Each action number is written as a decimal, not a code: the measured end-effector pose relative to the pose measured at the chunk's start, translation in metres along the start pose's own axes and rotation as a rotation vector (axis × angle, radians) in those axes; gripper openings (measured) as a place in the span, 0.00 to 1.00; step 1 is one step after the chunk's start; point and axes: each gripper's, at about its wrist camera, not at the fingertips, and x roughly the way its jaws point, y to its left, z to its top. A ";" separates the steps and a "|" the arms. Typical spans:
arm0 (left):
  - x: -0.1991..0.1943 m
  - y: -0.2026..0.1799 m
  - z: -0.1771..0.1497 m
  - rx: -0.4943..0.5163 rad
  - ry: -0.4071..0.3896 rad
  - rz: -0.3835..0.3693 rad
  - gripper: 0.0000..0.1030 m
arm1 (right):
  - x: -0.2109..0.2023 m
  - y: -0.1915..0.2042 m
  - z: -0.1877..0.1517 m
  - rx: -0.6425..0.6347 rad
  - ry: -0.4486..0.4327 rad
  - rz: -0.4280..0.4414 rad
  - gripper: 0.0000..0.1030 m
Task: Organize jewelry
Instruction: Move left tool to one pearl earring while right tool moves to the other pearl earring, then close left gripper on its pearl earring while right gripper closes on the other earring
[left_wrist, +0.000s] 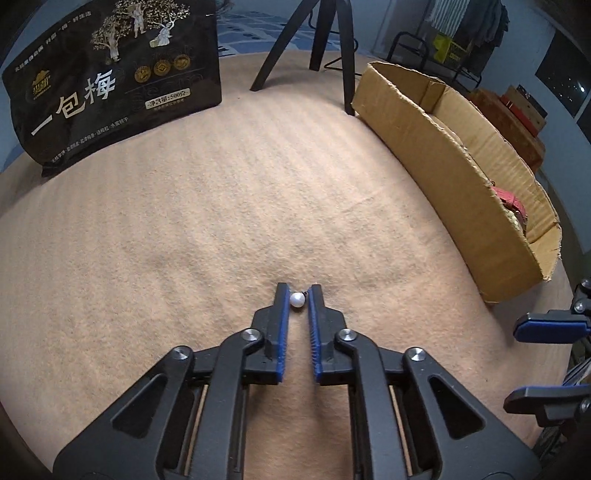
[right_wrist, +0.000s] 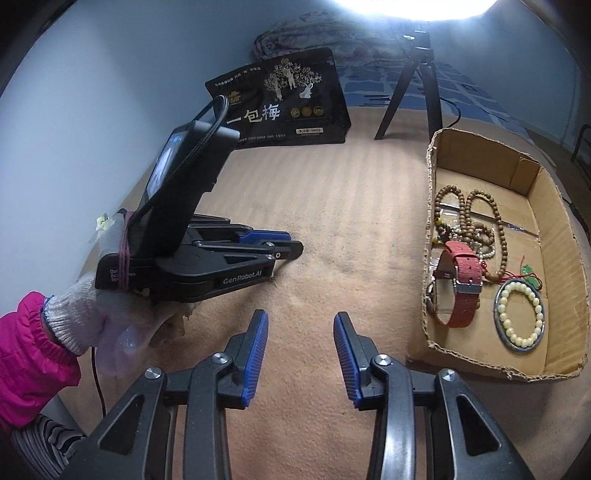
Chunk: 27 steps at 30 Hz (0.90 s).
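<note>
In the left wrist view a small white pearl bead (left_wrist: 297, 300) with a dark tip lies on the tan cloth between the tips of my left gripper (left_wrist: 298, 295). The jaws stand narrowly apart around it, and I cannot tell if the pads touch it. In the right wrist view my left gripper (right_wrist: 291, 245) shows from the side, low over the cloth. My right gripper (right_wrist: 301, 325) is open and empty above the cloth, left of the cardboard box (right_wrist: 430, 192). The box holds wooden bead strands (right_wrist: 465, 210), a red-strap watch (right_wrist: 461, 280) and a cream bead bracelet (right_wrist: 521, 314).
A black snack bag (left_wrist: 114, 77) stands at the back left of the cloth. A black tripod (left_wrist: 325, 37) stands behind the box (left_wrist: 436, 155). The right gripper's fingers (left_wrist: 546, 326) show at the right edge of the left wrist view.
</note>
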 end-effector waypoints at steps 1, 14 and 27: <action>0.000 0.001 0.000 0.000 -0.003 0.001 0.08 | 0.002 0.001 0.000 -0.005 0.003 -0.002 0.37; -0.020 0.042 -0.023 -0.077 -0.021 0.031 0.08 | 0.048 0.026 0.008 -0.077 0.056 0.001 0.31; -0.034 0.059 -0.048 -0.120 -0.022 0.025 0.08 | 0.090 0.040 0.023 -0.123 0.085 -0.036 0.23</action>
